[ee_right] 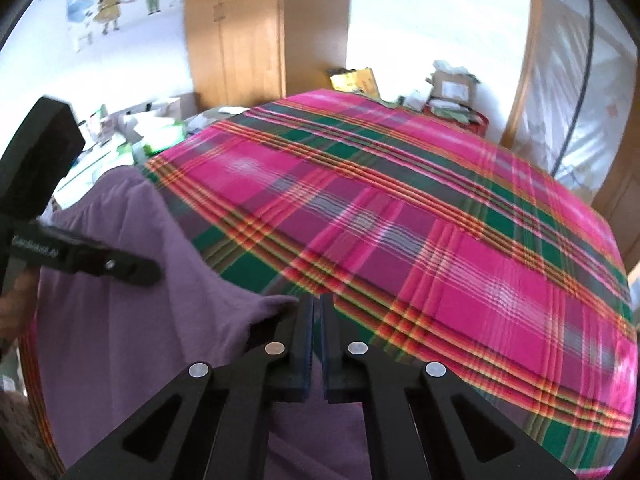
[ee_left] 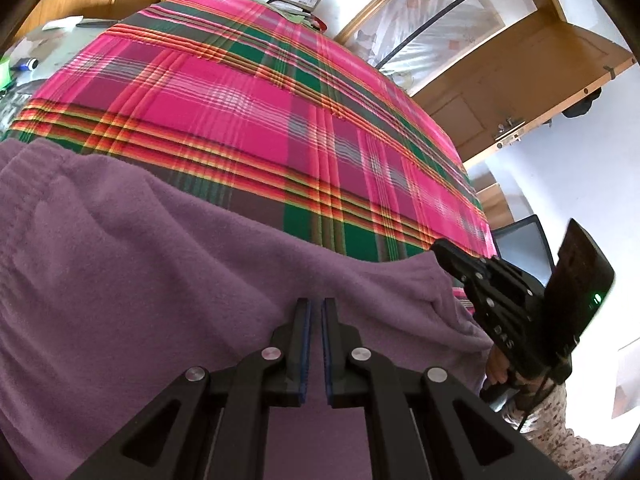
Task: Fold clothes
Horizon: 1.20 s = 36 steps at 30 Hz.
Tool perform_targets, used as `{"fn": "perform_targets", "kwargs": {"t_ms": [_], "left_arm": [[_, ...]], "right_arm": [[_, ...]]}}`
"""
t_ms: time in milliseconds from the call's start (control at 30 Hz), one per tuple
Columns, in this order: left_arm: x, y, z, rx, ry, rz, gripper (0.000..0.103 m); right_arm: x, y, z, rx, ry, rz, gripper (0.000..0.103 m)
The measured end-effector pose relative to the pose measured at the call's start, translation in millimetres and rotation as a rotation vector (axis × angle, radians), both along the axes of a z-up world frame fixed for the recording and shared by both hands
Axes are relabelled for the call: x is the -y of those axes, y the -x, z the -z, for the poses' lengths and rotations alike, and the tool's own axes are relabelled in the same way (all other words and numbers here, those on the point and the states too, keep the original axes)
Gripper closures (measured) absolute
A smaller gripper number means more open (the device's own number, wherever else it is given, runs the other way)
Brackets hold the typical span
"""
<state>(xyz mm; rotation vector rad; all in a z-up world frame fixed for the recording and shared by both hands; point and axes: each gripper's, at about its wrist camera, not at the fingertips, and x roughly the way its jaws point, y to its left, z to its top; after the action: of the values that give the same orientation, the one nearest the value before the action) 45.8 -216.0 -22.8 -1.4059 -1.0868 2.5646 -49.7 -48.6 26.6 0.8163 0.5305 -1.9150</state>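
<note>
A purple fleece garment [ee_left: 160,260] lies over the near edge of a bed with a pink, green and orange plaid cover [ee_left: 240,100]. In the left wrist view my left gripper [ee_left: 316,304] is shut on the garment's near edge, and the cloth spreads out ahead of its fingers. My right gripper [ee_left: 438,248] bites the garment's right corner there. In the right wrist view the right gripper [ee_right: 316,300] is shut, with the garment's [ee_right: 140,300] corner drawn up to its left finger. The left gripper [ee_right: 154,272] reaches over the purple cloth from the left.
The plaid cover [ee_right: 440,220] stretches far ahead. Cardboard boxes [ee_right: 452,84] and clutter sit beyond the bed's far end, more clutter [ee_right: 152,132] along its left side. A wooden wardrobe [ee_right: 240,28] stands behind. A hand [ee_left: 500,368] and floral sleeve [ee_left: 560,440] hold the right gripper.
</note>
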Motion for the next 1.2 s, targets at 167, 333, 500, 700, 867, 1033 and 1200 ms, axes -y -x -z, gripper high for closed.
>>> {"fn": "perform_targets", "kwargs": {"t_ms": [167,333,500,700,867,1033,1200], "left_arm": [[1,0,1,-0.002,-0.002,0.007,0.098],[3,-1,2,-0.007,-0.008,0.006,0.098],[3,-1,1,-0.005,-0.006,0.012,0.098],[5,1,2,-0.010,-0.021,0.017,0.098],[5,0,2,-0.011,-0.025,0.021,0.098],[7,1,3,-0.013,-0.039,0.025,0.098],[8,1,4,-0.018,-0.053,0.026,0.098]], "right_arm": [[-8,9,-1,0.061,0.003,-0.033,0.100],[-8,-8,-7,0.001,-0.052,-0.122,0.073],[3,-16,1,-0.016,-0.108,-0.190,0.068],[12,-35,8,-0.170,-0.222,-0.306,0.067],[25,-31,10,-0.179,-0.198,-0.330,0.066],[33,-29,13,-0.164,-0.180,-0.358,0.067],[34,-20,8,-0.067,-0.131,-0.380,0.090]]}}
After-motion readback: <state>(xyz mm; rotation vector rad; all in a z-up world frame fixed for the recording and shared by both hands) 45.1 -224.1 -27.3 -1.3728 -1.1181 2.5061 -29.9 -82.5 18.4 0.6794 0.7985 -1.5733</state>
